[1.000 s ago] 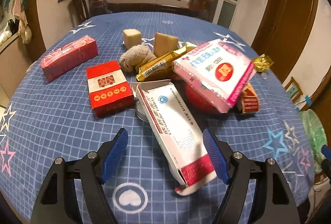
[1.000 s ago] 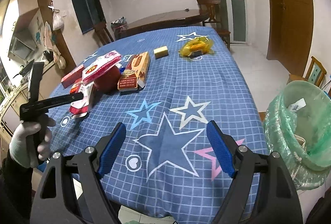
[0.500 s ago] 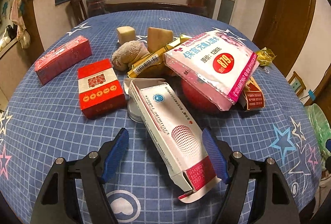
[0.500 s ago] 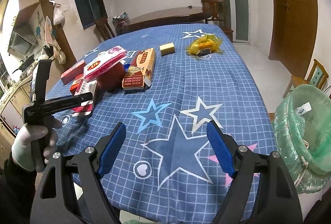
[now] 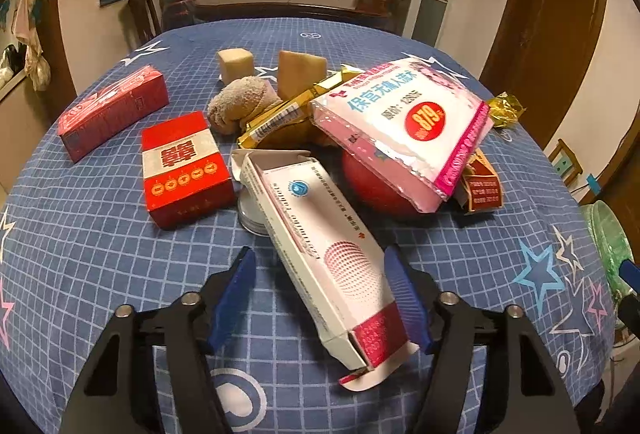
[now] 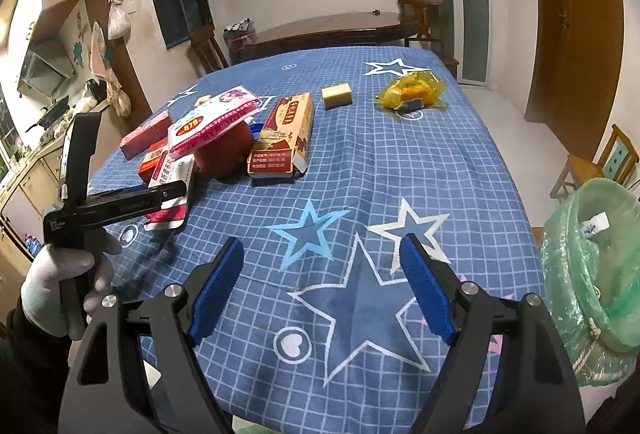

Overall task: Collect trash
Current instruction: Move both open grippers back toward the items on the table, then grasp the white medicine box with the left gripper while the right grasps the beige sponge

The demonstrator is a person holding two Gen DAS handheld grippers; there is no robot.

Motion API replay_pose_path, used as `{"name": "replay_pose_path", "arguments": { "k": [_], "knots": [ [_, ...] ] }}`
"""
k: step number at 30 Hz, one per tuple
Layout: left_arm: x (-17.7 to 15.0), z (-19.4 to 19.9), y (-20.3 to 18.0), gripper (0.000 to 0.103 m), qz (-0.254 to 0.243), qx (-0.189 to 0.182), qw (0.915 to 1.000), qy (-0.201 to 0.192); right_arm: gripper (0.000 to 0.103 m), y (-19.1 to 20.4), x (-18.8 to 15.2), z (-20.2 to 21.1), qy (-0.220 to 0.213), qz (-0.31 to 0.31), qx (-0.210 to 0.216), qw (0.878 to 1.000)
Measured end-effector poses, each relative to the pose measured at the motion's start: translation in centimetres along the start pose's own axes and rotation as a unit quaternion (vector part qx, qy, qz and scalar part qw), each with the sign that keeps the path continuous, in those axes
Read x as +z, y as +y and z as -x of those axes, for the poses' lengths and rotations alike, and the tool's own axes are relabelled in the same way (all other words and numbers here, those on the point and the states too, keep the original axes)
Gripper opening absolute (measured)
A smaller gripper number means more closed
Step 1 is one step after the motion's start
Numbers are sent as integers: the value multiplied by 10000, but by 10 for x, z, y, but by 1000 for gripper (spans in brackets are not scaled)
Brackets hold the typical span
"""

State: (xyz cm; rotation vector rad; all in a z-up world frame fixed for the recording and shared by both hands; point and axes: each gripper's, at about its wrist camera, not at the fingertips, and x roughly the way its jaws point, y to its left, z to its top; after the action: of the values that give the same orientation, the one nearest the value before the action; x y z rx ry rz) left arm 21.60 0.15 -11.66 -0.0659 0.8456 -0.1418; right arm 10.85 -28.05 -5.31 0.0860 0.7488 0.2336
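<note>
My left gripper (image 5: 320, 294) is open, its blue pads on either side of the near end of a long white and pink carton (image 5: 320, 246) with an open flap, lying on the blue star tablecloth (image 5: 80, 234). Behind it lie a red box (image 5: 184, 169), a longer red box (image 5: 112, 109), a pink and white packet (image 5: 404, 121) resting on a red round object (image 5: 376, 189), a gold wrapper (image 5: 280, 113) and a crumpled towel (image 5: 240, 101). My right gripper (image 6: 322, 286) is open and empty above the tablecloth's near edge. The left gripper shows in the right wrist view (image 6: 120, 203).
A green-lined trash bin (image 6: 592, 266) stands off the table's right edge. A brown carton (image 6: 284, 133), a yellow block (image 6: 338, 95) and a yellow wrapper (image 6: 412, 93) lie farther back. Chairs and a dark table stand behind.
My left gripper has moved forward so the white and pink carton's near end now lies between its pads. My right gripper has shifted slightly toward the table.
</note>
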Motion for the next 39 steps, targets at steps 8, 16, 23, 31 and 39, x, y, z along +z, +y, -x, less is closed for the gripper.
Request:
{"name": "replay_pose_path", "arguments": {
  "k": [8, 16, 23, 31, 39],
  "knots": [
    [-2, 13, 5, 29, -8, -177, 9998, -61, 77, 8, 23, -26, 160, 50, 340, 9993],
    [-7, 27, 10, 21, -41, -302, 9995, -123, 72, 22, 61, -85, 573, 97, 760, 9954],
    [-9, 25, 21, 22, 33, -492, 9988, -30, 59, 6, 107, -120, 478, -56, 591, 9971],
    [-3, 12, 24, 22, 30, -662, 9977, 121, 58, -2, 162, -191, 605, 637, -196, 9959],
    [4, 1, 26, 24, 72, -774, 9966, 258, 56, -10, 191, -245, 917, 727, -415, 9923]
  ]
}}
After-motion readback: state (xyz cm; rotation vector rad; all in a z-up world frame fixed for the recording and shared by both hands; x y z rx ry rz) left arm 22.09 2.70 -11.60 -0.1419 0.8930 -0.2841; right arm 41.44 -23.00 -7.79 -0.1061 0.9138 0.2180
